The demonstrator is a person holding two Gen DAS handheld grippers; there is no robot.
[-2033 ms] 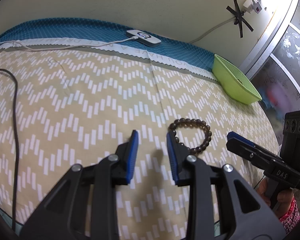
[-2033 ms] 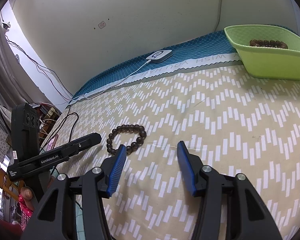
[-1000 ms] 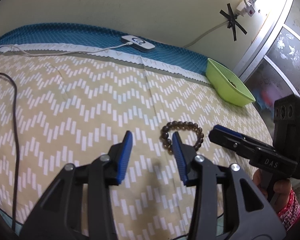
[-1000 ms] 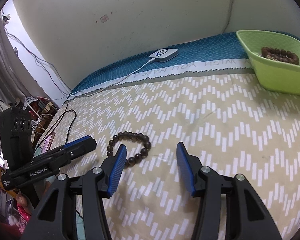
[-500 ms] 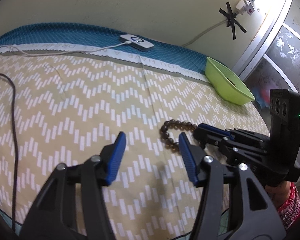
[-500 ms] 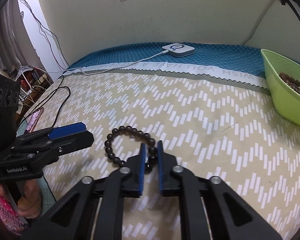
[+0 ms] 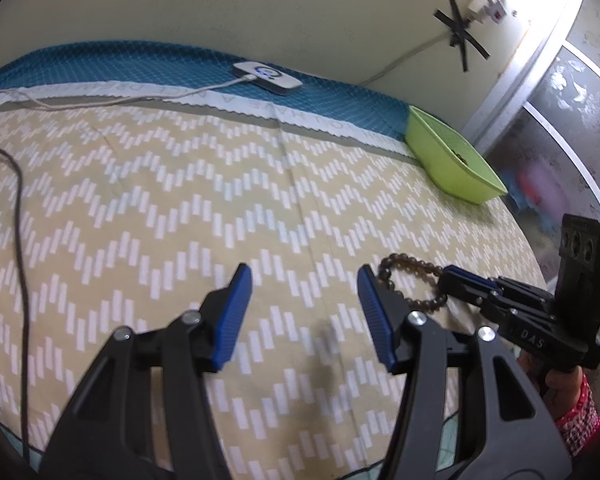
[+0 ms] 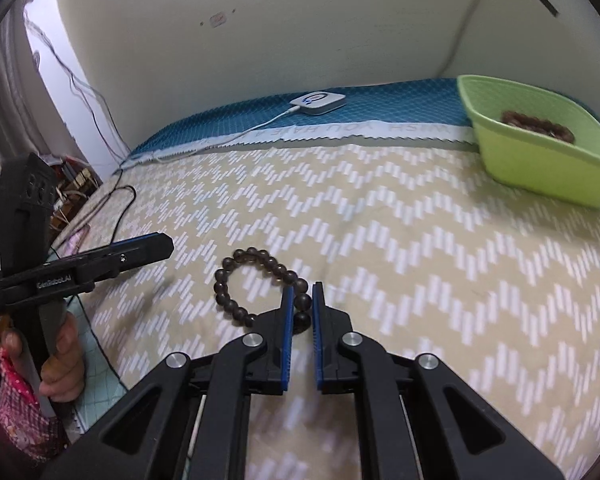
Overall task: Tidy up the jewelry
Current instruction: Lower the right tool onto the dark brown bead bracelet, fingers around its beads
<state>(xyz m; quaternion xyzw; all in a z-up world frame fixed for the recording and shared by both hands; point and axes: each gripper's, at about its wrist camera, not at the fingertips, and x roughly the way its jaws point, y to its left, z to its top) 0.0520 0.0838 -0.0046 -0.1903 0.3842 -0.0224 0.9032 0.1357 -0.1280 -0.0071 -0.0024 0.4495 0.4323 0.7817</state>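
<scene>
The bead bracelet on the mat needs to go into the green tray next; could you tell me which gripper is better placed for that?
Right. The right gripper is shut on the bead bracelet, with the green tray on its side. The left gripper is open, holding nothing.

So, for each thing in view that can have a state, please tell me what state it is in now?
Right gripper: shut on the dark bead bracelet.
Dark bead bracelet: on the bed cover, one side pinched, not yet in the bin.
Left gripper: open, holding nothing.
Green bin: upright, a brown bracelet inside.
White charging pad: cable plugged in.
</scene>
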